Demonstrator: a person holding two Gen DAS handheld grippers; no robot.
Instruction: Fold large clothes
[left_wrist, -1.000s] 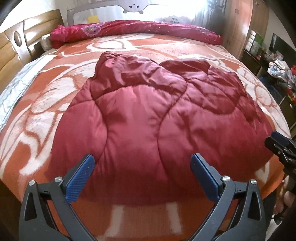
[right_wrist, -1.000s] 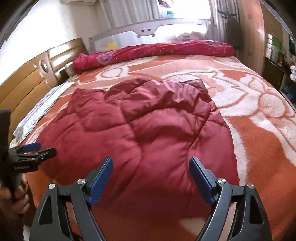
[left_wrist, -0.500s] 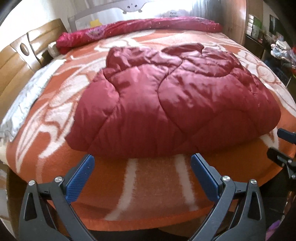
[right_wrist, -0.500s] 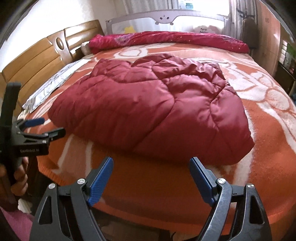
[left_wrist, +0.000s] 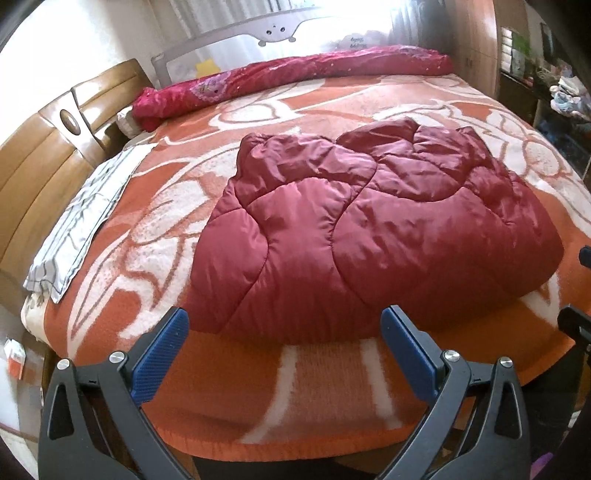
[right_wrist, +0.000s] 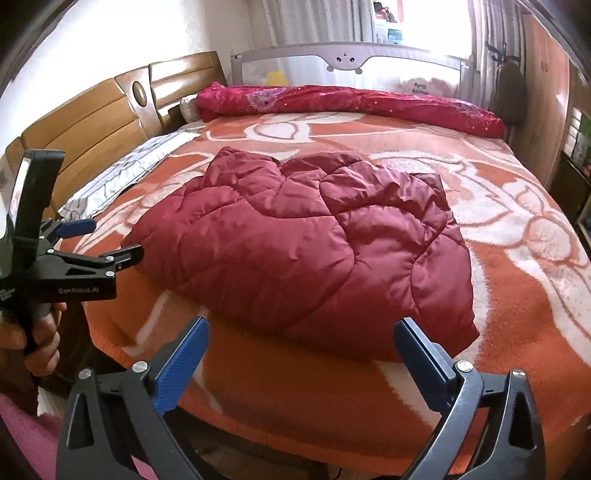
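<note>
"genrobot.ai" is printed on the left gripper (right_wrist: 107, 242); both it and the right gripper (right_wrist: 299, 362) gape wide, empty, before the folded red jacket (right_wrist: 306, 251) near the bed's (right_wrist: 498, 280) front edge.

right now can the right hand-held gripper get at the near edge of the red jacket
Probably yes: the right hand-held gripper is open and empty, and only bare blanket lies between it and the jacket.

daylight from window (right_wrist: 424, 33) behind bed | glare blows out | fisheye warp, dark corners
</note>
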